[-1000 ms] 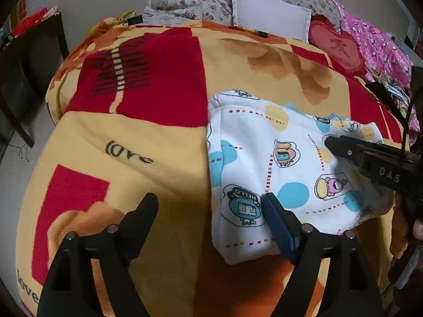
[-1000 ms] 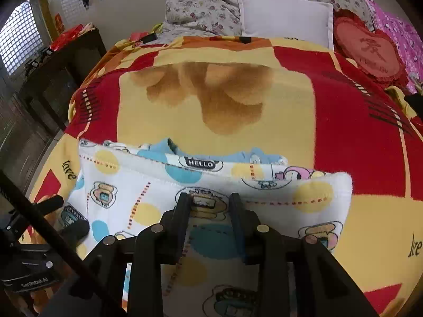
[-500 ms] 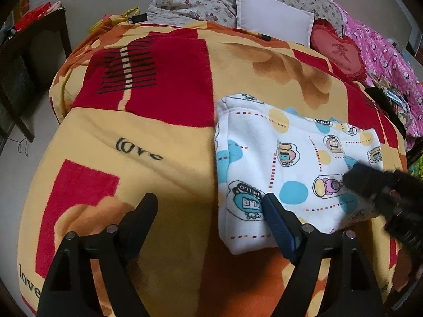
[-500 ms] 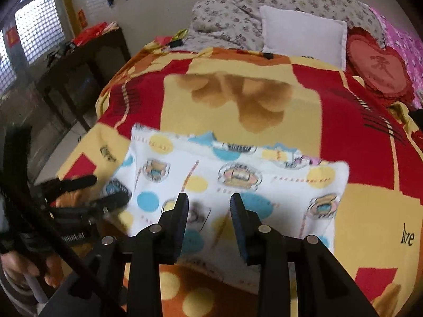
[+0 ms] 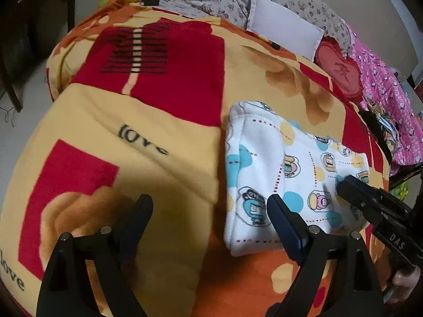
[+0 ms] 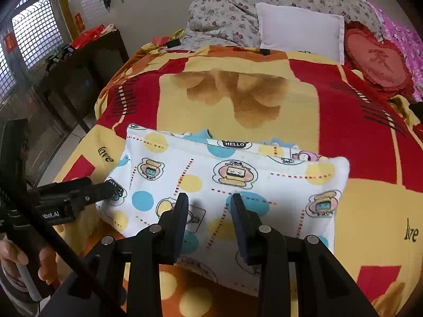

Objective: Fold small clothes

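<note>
A small white garment [image 5: 277,169] printed with cartoon figures and blue and yellow dots lies folded into a flat rectangle on the bed blanket [image 5: 164,121]. My left gripper [image 5: 208,211] hovers at its left edge. Its jaws are opening, with only blanket between them, and its right finger [image 5: 280,219] overlaps the garment's near left corner. In the right wrist view the garment [image 6: 238,174] fills the middle. My right gripper [image 6: 208,203] hangs just above its near half, jaws a little apart with nothing gripped. The left gripper [image 6: 105,187] shows at the garment's left corner, and the right gripper [image 5: 349,185] at its right side.
The red, yellow and orange blanket [image 6: 343,111] covers the bed. At the head lie a white pillow [image 6: 298,31], a floral quilt [image 6: 224,13] and a red heart cushion [image 6: 378,63]. A dark table [image 6: 87,60] stands left of the bed, whose left edge drops to the floor.
My right gripper has drawn back from the garment's far folded edge to its near half. The garment now lies flat and folded. My left gripper's jaws have spread slightly and it has rolled a little.
</note>
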A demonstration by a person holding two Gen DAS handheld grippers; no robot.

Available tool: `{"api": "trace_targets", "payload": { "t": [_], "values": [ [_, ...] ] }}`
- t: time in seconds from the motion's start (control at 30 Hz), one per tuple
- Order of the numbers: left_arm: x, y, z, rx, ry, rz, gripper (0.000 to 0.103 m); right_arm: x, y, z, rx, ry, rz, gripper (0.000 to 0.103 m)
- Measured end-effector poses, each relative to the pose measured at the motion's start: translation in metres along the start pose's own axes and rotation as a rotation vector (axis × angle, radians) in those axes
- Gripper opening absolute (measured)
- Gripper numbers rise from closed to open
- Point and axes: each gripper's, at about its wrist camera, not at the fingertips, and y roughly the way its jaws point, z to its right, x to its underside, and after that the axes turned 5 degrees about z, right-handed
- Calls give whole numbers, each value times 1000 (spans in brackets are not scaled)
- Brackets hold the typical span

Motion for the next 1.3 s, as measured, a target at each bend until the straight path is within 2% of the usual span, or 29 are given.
{"api": "trace_targets", "payload": {
  "t": [0.17,0.37,0.53,0.63,0.8,0.83,0.9,0.93,0.97,1.0,1.13,1.23,1.3],
  "values": [
    [1,8,8,33,-14,-17,87,-4,12,7,-15,39,0,34],
    [2,18,20,51,-3,-25,87,0,25,22,-90,127,-19,34],
    [-1,24,30,84,0,-27,87,4,15,25,-77,105,-13,29],
    [-1,27,38,68,32,-20,87,6,11,26,-100,86,-12,29],
    [0,28,41,61,45,-9,86,10,25,37,-148,137,-10,29],
    [0,29,42,69,47,-8,83,10,26,38,-157,140,-5,29],
    [-1,30,46,107,64,-14,52,12,27,40,-169,141,6,29],
    [-2,30,46,111,67,-12,47,13,27,41,-178,148,8,29],
    [-3,30,46,130,62,-26,33,13,26,43,-185,156,6,29],
    [-5,29,45,149,52,-37,25,12,24,46,-195,176,0,29],
    [-17,6,53,202,53,-25,22,15,7,59,-212,243,12,30],
    [-23,-19,80,236,116,28,22,19,2,68,-198,269,20,30],
    [-21,-33,107,274,183,50,22,22,6,79,-224,336,20,30]
  ]
}}
